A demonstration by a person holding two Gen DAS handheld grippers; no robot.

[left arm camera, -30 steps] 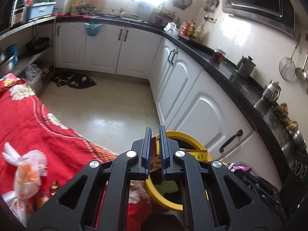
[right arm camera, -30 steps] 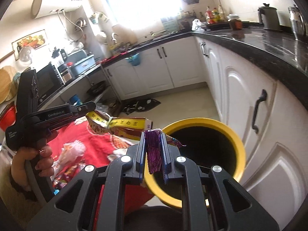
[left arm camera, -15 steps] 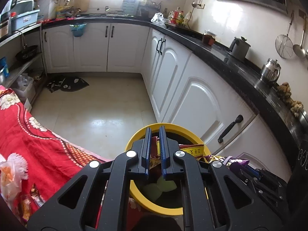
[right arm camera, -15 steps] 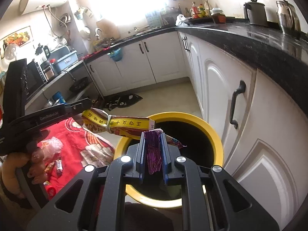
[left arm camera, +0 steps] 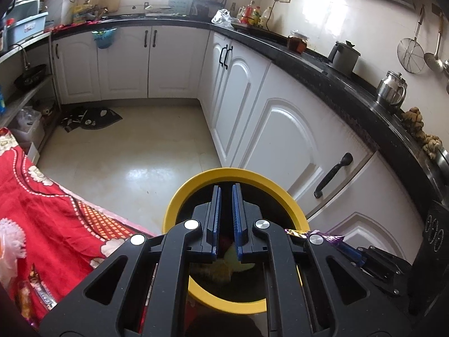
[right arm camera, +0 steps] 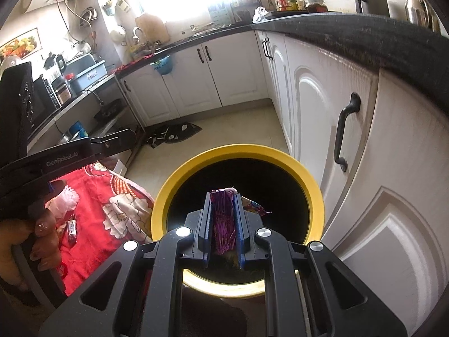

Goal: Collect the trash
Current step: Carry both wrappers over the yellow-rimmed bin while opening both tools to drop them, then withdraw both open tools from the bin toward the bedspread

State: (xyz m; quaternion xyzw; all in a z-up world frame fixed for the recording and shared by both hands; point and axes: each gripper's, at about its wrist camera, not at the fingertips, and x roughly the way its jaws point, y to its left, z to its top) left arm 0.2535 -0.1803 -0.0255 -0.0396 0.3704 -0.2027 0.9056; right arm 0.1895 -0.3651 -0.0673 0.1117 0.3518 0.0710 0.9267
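**Wrapper held over the bin**

Our right tongs (right arm camera: 223, 224) pinch a purple wrapper (right arm camera: 223, 219) above the mouth of the yellow bin (right arm camera: 314, 193). Our left tongs (left arm camera: 225, 219), nearly closed with nothing between them, hover there too. We judge release comes next: opening the right tongs.

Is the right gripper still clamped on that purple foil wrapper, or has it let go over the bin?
Clamped. The purple foil wrapper sits pinched in the right gripper, above the yellow-rimmed black bin.
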